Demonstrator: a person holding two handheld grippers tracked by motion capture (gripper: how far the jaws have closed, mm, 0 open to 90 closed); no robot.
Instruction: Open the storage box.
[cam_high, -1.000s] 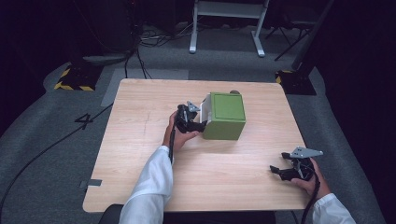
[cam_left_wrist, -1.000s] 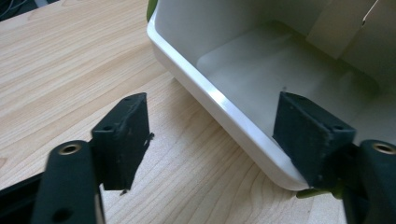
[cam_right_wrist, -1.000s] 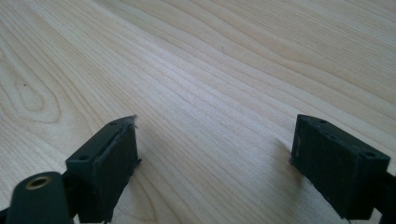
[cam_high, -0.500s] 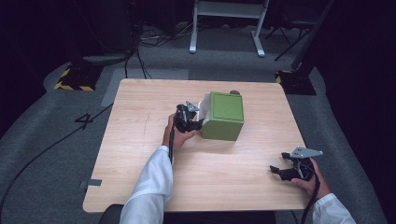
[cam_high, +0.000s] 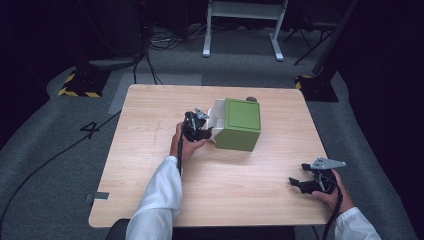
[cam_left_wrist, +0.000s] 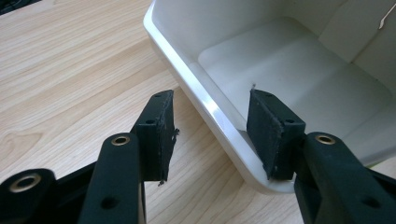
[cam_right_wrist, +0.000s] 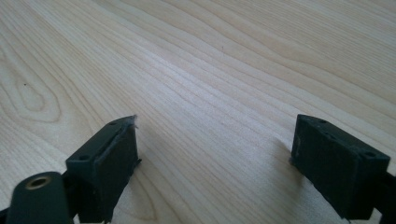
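My left gripper (cam_left_wrist: 212, 135) has its jaws parted and set astride the white rim of the drawer (cam_left_wrist: 299, 60): one pad on the outside over the bench (cam_left_wrist: 56, 70), the other inside the empty white tray, neither one pressing the wall yet as far as I can tell. A second ago the green box (cam_high: 240, 124) looked closed from above, with no white showing at its side; now the drawer stands out from the box's left face toward my left gripper (cam_high: 196, 126). So I judge the drawer has been drawn partly open, and the pull is well begun. The tray's inside is bare, nothing lying in it.

From above, the box sits near the middle of the bench, a little toward the far edge, with the drawer between it and my left hand (cam_high: 182, 145). A small dark round thing (cam_high: 251, 99) lies just behind the box; I cannot tell what it is.

My right gripper (cam_right_wrist: 215, 149) rests well apart near the bench's front right corner, jaws wide and holding nothing, only wood grain between them.
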